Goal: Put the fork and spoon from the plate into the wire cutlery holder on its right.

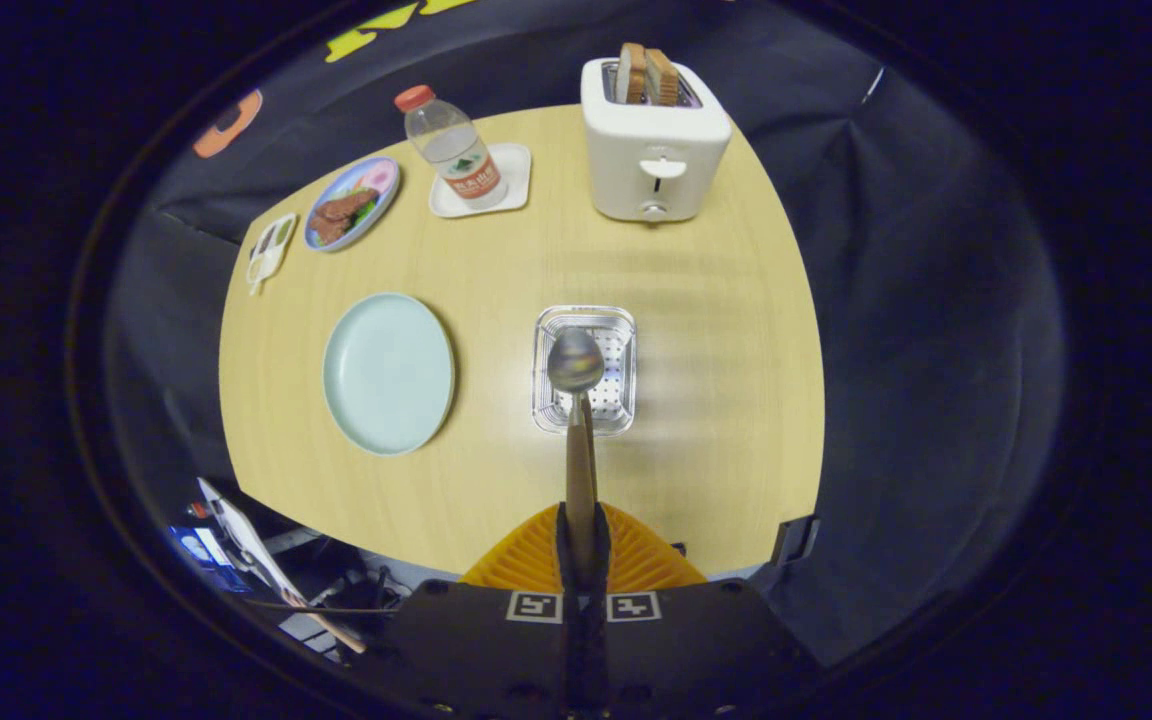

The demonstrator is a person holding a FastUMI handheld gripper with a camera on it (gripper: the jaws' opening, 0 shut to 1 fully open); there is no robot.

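The gripper is closed, its two fingers pressed together on the wooden handle of a spoon with a shiny metal bowl. The spoon's long axis runs straight ahead from the fingers toward 12 o'clock, handle at the near end and bowl at the far end, the bowl hanging over the square silver wire cutlery holder on the pale round wooden table; whether the bowl touches the holder I cannot tell. A second thin handle seems to lie alongside the spoon's, too slight to identify. At 9 o'clock of the holder, well apart from it, lies the round pale-green plate, bare. Farther off, at 11 o'clock, a clear plastic bottle with a red cap stands on a white square coaster, with a blue-rimmed plate of food to its left. At 12 o'clock, beyond the holder, stands a white toaster with two bread slices upright in its slots.
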